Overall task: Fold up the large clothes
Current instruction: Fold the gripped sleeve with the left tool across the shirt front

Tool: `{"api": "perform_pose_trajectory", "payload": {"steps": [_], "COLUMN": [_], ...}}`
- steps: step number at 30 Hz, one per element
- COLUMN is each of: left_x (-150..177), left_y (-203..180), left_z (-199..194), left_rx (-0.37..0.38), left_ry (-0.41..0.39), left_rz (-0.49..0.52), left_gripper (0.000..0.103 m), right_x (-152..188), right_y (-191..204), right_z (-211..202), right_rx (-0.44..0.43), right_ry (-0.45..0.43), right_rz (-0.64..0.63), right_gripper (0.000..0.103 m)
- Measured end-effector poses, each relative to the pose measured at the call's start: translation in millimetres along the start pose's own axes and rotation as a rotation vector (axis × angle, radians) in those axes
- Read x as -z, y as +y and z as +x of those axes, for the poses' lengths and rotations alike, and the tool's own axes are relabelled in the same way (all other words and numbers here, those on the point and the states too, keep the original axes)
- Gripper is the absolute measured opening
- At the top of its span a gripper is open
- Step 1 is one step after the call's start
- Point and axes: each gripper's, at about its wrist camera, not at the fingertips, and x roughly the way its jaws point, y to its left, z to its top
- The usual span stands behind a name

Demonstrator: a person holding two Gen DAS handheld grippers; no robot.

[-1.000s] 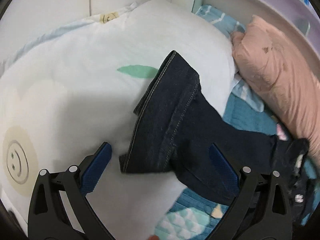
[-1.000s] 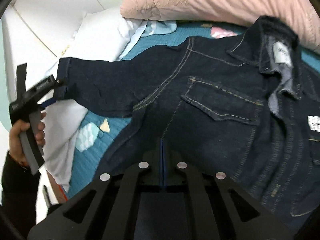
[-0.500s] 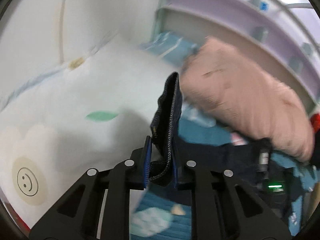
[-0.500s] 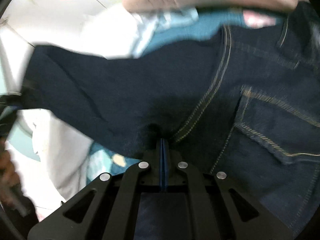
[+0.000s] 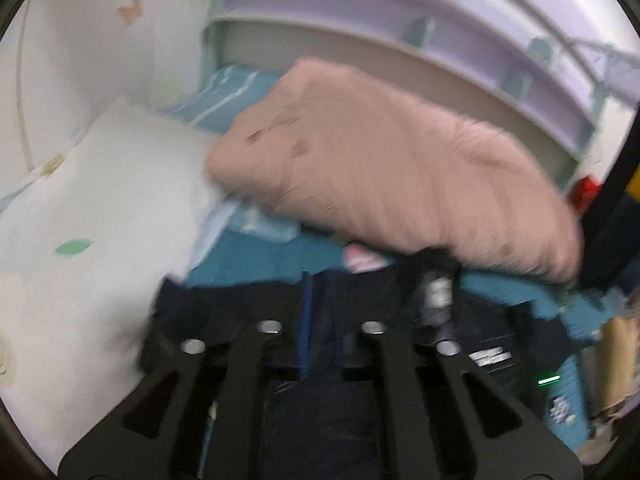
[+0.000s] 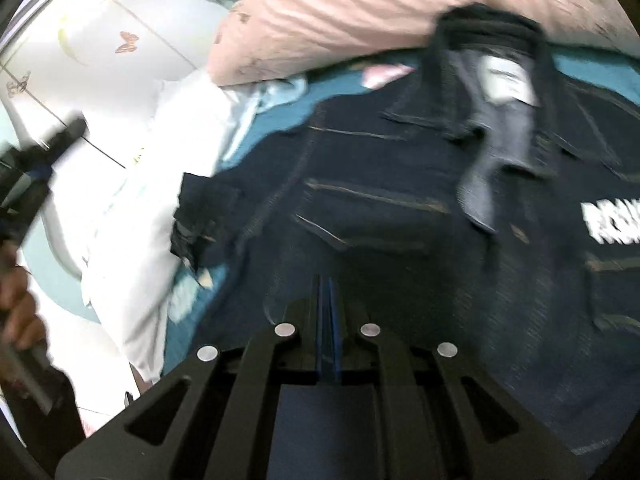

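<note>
A dark denim jacket lies front-up on the teal bedspread, collar toward the pink pillow. My right gripper is shut on the jacket's fabric near its lower left side. My left gripper is shut on the jacket's sleeve, which hangs down over its fingers. In the right wrist view the left gripper shows at the far left, above the white pillow, held by a hand. Both views are blurred by motion.
A pink pillow lies along the back of the bed. A white pillow lies at the left. Lilac shelves stand behind the bed. A white wall with butterfly stickers is at the left.
My left gripper closed on the sleeve cuff and lifted it off the white pillow, swinging right toward the jacket body. My right gripper stayed shut on the jacket and shifted with it.
</note>
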Motion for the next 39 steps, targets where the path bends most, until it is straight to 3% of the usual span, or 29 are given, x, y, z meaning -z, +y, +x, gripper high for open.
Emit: {"api": "perform_pose_trajectory", "payload": {"steps": [1,2,6,9,12,14,18,23,29,32,35,36,39], "left_x": [5.8,13.8,46.3,74.2,95.8,106.4,116.8,122.1,108.6,104.9,91.5,86.9,82.8], "left_y": [10.5,22.8,71.4,89.5,82.1,75.4,72.1,84.8,101.3,112.2,116.9,115.5,100.5], "left_z": [5.4,9.4,45.7,61.8,67.6,74.8,90.2,116.7,105.4,99.4,82.2,79.3,99.4], "left_rx": [-0.039,-0.091,-0.192,-0.223,-0.246,-0.224,-0.228,-0.241,-0.157,-0.069,0.077,0.077,-0.066], "left_ry": [0.018,0.033,0.197,0.288,0.291,0.312,0.327,0.396,0.405,0.429,0.360,0.340,0.355], "left_rz": [0.013,0.019,0.065,0.088,0.221,0.308,0.386,0.356,0.274,0.200,0.084,0.069,0.165], "left_gripper": [0.067,0.074,0.075,0.075,0.075,0.075,0.075,0.069,0.065,0.066,0.066,0.066,0.066], "right_x": [3.4,5.5,19.1,26.7,29.4,30.3,32.1,34.6,36.9,38.2,39.6,40.0,39.9], "right_y": [-5.3,-9.1,-22.5,-28.3,-33.4,-34.8,-39.5,-46.4,-55.0,-56.9,-57.3,-57.5,-58.4], "right_z": [-6.2,-8.9,-17.5,-24.9,-27.7,-28.1,-29.7,-30.6,-35.2,-36.3,-36.5,-36.6,-35.3], "right_rx": [0.004,0.012,0.013,0.028,0.040,0.059,0.060,0.069,0.079,0.082,0.082,0.083,0.080], "right_ry": [-0.008,-0.010,0.007,0.018,0.024,0.030,0.034,0.052,0.062,0.065,0.072,0.073,0.077], "right_rz": [-0.006,0.002,0.041,0.050,0.065,0.070,0.081,0.093,0.111,0.119,0.117,0.116,0.122], "right_gripper": [0.005,0.005,0.005,0.005,0.006,0.006,0.006,0.006,0.007,0.008,0.008,0.008,0.009]}}
